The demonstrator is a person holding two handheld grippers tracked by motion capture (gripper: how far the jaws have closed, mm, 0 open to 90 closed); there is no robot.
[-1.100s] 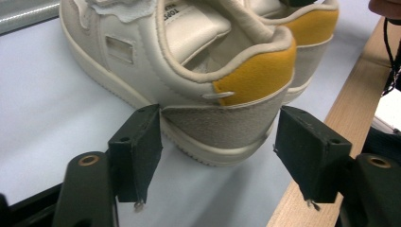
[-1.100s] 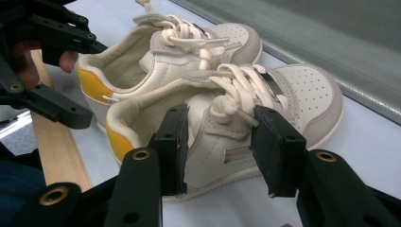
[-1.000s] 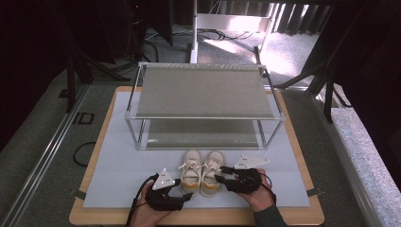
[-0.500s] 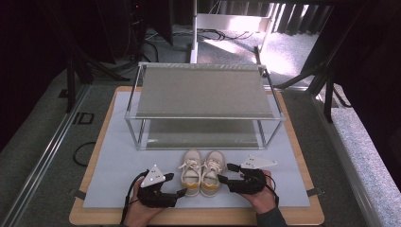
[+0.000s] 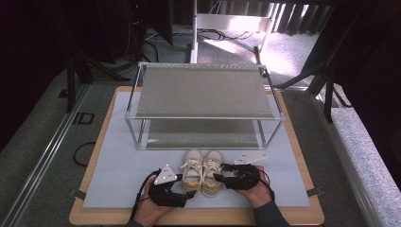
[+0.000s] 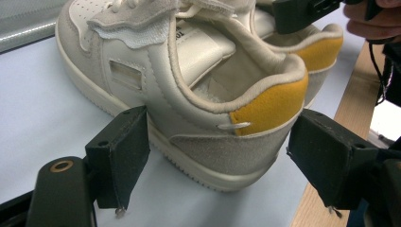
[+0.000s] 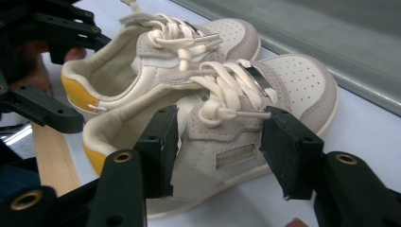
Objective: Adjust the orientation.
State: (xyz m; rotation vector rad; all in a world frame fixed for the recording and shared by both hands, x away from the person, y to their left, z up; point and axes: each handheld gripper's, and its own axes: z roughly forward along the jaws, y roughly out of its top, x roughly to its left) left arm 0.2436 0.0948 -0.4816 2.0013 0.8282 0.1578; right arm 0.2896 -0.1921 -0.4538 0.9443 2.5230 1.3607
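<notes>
Shoes, a small cream pair with mustard heel patches, stood side by side, touching, near the front edge of the pale mat on the table, toes toward the two-tier wire shelf just behind them. The left shoe sat with its heel between the fingers of the left gripper, whose jaws had just been opening and stood wide on either side of the heel counter, pressing nothing. The right shoe had its laced midfoot between the jaws of the right gripper, which had just been closing. In the right gripper view the fingers framed the tongue and outer side panel, but the near one looked to stand in front of the shoe rather than against it, so no firm hold could be read.

The step appeared to be taking hold of each shoe for a lift toward the shelf. Done well, it called for the left fingers to close squarely across the stiff heel rather than the soft collar, and for the right ones to bite the side walls and not the loose laces, so that neither shoe would twist or drag its neighbour.

Both hands lay low at the near edge, forearms coming in from the bottom. The left hand held its gripper almost level and pointing toward the heel. The right hand held its gripper angled in from the outer side.
</notes>
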